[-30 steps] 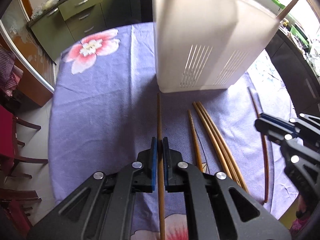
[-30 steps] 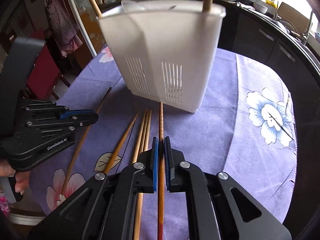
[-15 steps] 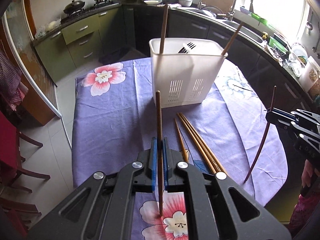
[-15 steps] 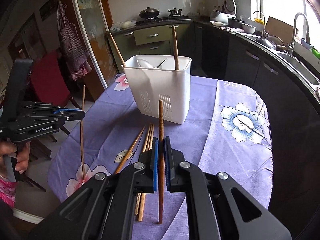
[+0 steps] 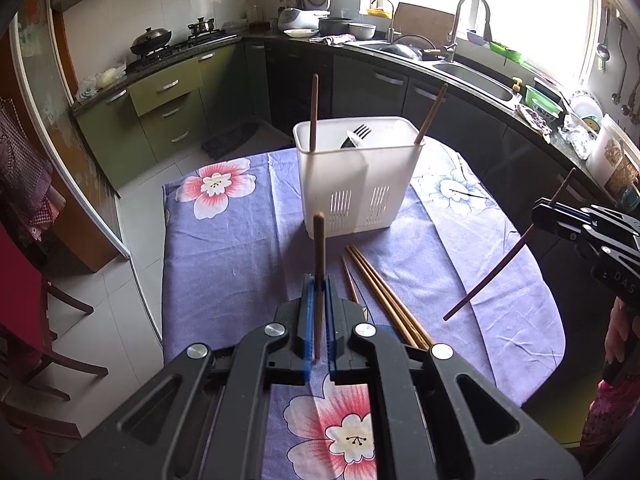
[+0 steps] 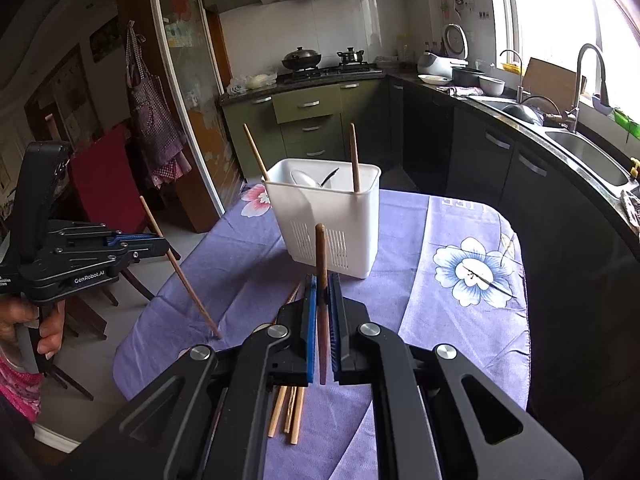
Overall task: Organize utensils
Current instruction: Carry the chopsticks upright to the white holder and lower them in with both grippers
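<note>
A white utensil holder (image 5: 356, 184) (image 6: 332, 228) stands on the purple flowered tablecloth (image 5: 224, 248), holding two upright chopsticks, a fork and a spoon. My left gripper (image 5: 318, 280) is shut on a brown chopstick (image 5: 319, 240), held in the air short of the holder. In the right wrist view that left gripper (image 6: 160, 246) shows at the left with its chopstick (image 6: 188, 284) slanting down. My right gripper (image 6: 322, 280) is shut on a darker chopstick (image 6: 321, 256). From the left wrist view this right gripper (image 5: 538, 210) and its chopstick (image 5: 492, 276) hang over the table's right side.
Several loose chopsticks (image 5: 384, 296) (image 6: 288, 412) lie on the cloth in front of the holder. Red chairs (image 6: 104, 184) stand left of the table. Dark kitchen cabinets and a sink (image 5: 472, 76) run along the far and right sides. A person's hand (image 6: 24, 320) grips the left tool.
Both grippers have risen and drawn back from the holder. Each has lifted its chopstick off the cloth, and the sticks now hang in the air.
</note>
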`<state>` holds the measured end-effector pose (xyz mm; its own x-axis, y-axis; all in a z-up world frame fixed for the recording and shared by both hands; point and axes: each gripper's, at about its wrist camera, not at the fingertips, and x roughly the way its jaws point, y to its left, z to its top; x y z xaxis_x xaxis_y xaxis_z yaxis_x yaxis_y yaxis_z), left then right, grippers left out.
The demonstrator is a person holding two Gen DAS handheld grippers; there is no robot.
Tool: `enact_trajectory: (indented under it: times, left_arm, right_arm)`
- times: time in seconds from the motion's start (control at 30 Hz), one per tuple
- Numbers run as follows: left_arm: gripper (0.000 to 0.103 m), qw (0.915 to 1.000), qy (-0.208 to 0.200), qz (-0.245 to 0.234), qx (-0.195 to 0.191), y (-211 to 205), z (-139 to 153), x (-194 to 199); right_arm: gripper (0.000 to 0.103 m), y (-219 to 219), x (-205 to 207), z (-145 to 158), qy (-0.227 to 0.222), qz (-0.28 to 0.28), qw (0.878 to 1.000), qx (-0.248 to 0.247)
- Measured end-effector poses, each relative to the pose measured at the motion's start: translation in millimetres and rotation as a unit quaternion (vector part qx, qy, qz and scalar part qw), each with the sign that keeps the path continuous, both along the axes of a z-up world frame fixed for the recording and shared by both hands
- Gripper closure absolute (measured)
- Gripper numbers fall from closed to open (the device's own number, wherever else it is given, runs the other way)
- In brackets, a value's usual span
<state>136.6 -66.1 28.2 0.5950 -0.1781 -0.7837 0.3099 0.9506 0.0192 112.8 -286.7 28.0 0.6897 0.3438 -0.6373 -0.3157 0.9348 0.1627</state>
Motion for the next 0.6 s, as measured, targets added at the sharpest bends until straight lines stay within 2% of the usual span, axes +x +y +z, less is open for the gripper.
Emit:
enact_trajectory:
  times: [0.3,0.6]
  left_arm:
    - [0.098,0.9998,-0.01,-0.01,-0.017,-17.7,36.3,22.8]
    - [0.098,0.9975,-0.061,-0.026,-0.024,-45.4,106.1,41.9]
  right_arm:
    - [0.096,15.9,21.0,50.4,-0.028,0.011,1.0,0.008]
    - [0.096,29.7,46.1,108.7,-0.069,0.004,0.998,0.005]
